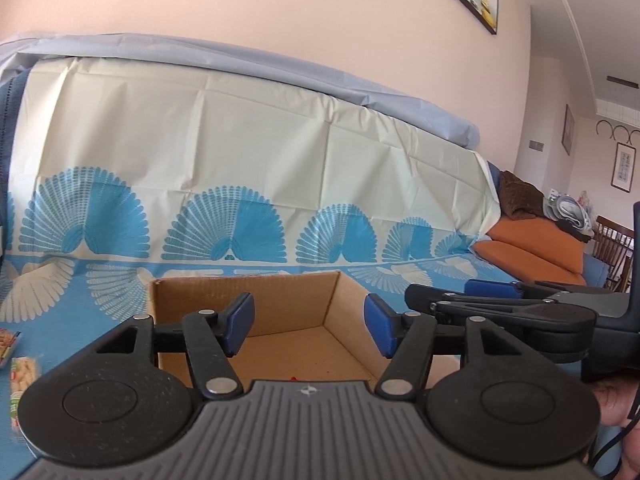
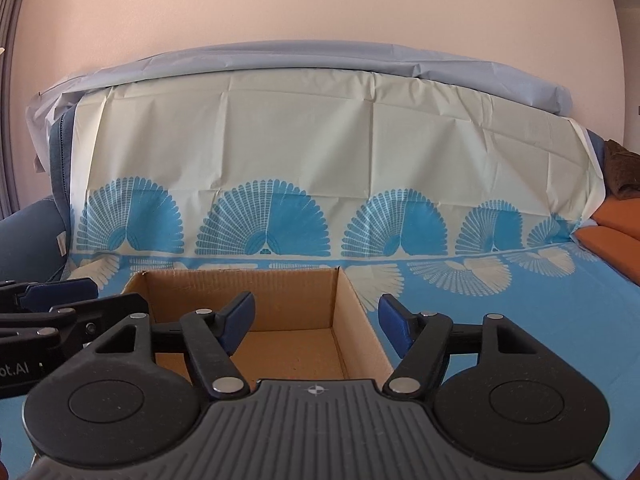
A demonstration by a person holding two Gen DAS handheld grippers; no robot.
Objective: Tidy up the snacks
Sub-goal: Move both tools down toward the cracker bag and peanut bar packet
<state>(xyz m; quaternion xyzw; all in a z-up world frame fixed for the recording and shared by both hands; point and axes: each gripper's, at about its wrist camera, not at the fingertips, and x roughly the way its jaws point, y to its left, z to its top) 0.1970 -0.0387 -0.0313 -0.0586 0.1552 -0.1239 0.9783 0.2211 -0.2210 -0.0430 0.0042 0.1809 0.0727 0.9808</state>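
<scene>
An open cardboard box (image 1: pixel 280 308) sits on a blue and cream patterned cloth, right in front of both grippers; it also shows in the right wrist view (image 2: pixel 280 300). My left gripper (image 1: pixel 308 324) is open and empty above the box's near edge. My right gripper (image 2: pixel 316 324) is open and empty over the box's right side, and it shows at the right of the left wrist view (image 1: pixel 492 292). Two snack packets (image 1: pixel 22 372) lie on the cloth at the far left. A small red bit (image 1: pixel 294 378) shows on the box floor.
The patterned cloth (image 2: pixel 520 320) covers a sofa seat and back. Orange cushions (image 1: pixel 532 248) and a brown blanket (image 1: pixel 518 196) lie to the right. A wooden chair (image 1: pixel 612 252) stands at the far right. The left gripper's side shows at the left of the right wrist view (image 2: pixel 60 308).
</scene>
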